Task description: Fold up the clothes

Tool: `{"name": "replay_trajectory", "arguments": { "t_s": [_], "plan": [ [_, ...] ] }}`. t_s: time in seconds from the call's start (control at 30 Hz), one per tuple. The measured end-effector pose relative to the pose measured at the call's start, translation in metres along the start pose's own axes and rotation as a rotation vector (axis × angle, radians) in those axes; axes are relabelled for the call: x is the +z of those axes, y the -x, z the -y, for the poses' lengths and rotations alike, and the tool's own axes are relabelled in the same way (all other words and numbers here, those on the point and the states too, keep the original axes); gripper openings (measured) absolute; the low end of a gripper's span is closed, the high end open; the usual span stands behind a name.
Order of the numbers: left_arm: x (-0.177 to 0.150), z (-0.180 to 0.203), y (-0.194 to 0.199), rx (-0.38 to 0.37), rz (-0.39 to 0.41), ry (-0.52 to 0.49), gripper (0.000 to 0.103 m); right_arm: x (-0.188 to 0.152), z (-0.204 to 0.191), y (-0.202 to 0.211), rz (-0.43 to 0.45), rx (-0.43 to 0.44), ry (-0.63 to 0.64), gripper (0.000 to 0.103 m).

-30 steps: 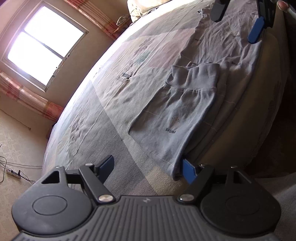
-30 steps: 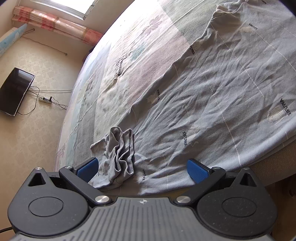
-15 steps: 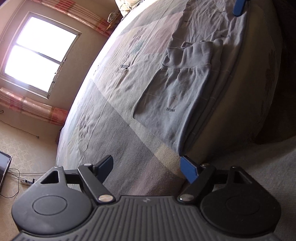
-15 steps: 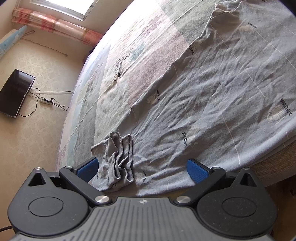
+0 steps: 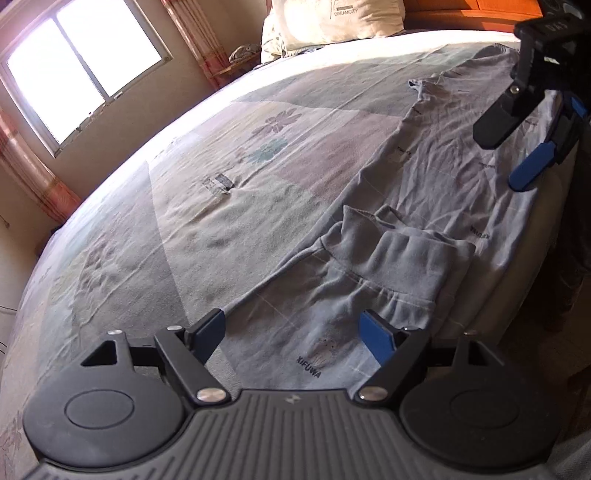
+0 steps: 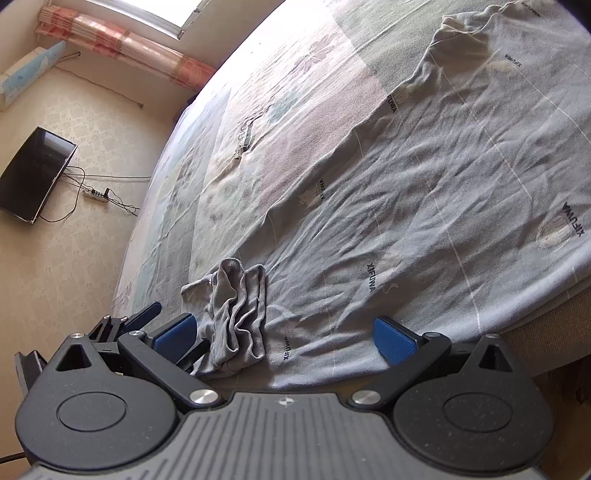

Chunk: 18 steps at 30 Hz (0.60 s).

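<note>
Shirt (image 5: pixel 436 177) lies spread flat along the near side of the bed (image 5: pixel 229 206), grey, long-sleeved, printed with small logos. One sleeve (image 5: pixel 391 273) is already folded in across the body, cuff bunched in a wrinkled heap. Collar end points toward the pillow (image 5: pixel 332 18).

Left gripper (image 5: pixel 291 332) hangs over the hem end, jaws spread, nothing between them; not touching cloth as far as I can tell. Right gripper (image 6: pixel 284 332) sits low at the shirt's bed-edge side beside the bunched cuff (image 6: pixel 236 314), jaws also spread wide, nothing pinched. In the left view it shows up near the collar end (image 5: pixel 513 155).

Step, as I judge it: between folds, sleeve in, body fold not yet started. Next move probably calls for each gripper to drop onto an edge of the shirt, pinch both layers, and carry them over together. The cuff heap likely needs flattening first or it will make the fold lumpy.

Edges: shirt's near long side runs right along the mattress edge, slightly overhanging it, so a pull that way could drag it off. Far side of the bed is open sheet with plenty of room to fold toward. Floor holds a monitor (image 6: pixel 35 173) and power strip (image 6: pixel 96 194), well apart from the work.
</note>
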<state>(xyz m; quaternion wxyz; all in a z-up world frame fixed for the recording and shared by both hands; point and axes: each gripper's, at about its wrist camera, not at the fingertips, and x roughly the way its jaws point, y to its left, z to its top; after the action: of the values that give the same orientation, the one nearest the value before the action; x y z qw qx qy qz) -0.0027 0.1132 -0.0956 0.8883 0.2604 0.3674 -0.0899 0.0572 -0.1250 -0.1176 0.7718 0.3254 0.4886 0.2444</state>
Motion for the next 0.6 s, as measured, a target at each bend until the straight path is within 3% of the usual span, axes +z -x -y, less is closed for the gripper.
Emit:
{"name": "replay_trajectory", "arguments": {
  "t_s": [0.07,0.2,0.43,0.6],
  "plan": [
    [-0.003,0.000,0.003,-0.043,0.006,0.041,0.079,0.000,0.001,0.000,0.001,0.003,-0.003,0.103],
    [-0.003,0.000,0.014,-0.168,0.025,0.013,0.080,0.004,0.008,0.001,0.004,0.031,-0.048,0.103],
    [0.023,-0.003,0.000,-0.205,0.059,0.064,0.081,0.007,0.017,0.001,0.004,0.068,-0.097,0.103],
    [0.022,0.012,-0.005,-0.360,0.057,0.020,0.081,0.008,0.017,-0.001,0.001,0.069,-0.095,0.103]
  ]
}}
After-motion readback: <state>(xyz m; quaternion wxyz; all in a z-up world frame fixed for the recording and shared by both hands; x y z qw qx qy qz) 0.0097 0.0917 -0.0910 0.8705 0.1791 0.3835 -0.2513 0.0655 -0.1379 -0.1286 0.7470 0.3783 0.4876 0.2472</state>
